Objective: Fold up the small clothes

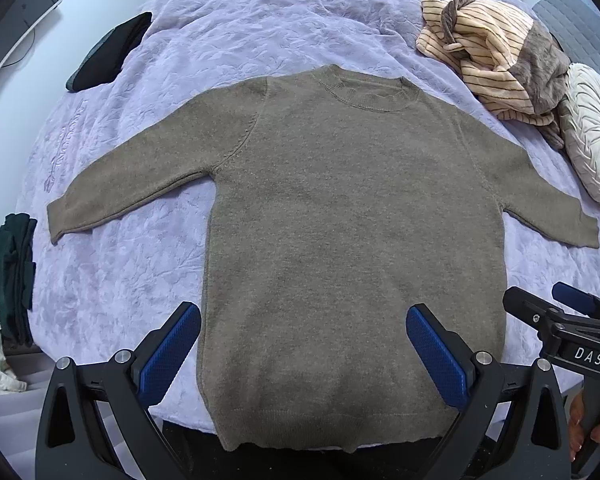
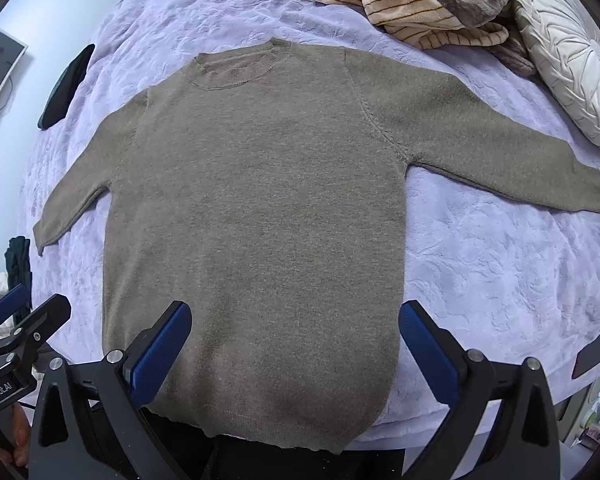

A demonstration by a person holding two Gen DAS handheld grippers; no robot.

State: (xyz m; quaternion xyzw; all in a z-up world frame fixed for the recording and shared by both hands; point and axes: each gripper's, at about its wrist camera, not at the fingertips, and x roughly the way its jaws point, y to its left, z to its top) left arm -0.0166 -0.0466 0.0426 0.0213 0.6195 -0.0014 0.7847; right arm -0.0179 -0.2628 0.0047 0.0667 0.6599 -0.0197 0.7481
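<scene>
Left claw (image 1: 303,344) spread wide, nothing between the blue pads, hovering over the lower left part of the sweater (image 1: 340,220). One pad sits over the bedspread (image 1: 120,280) just off the sweater's left edge, the other over the body. Can't tell if the pads touch fabric.

Right claw (image 2: 294,342) also spread wide, empty, over the lower right part of the sweater; its left pad is over the body, its right pad over bare bedspread beside the hem side.

Sweater: grey-brown knit, lying flat on the lavender bedspread, collar away from the claws, both sleeves out to the sides, hem at the near bed edge.

Striped blanket (image 1: 496,60) bunched at far right, touching a round white pillow (image 1: 592,132). Dark folded clothes (image 1: 112,54) far left, another dark pile (image 1: 16,280) at the left edge.
</scene>
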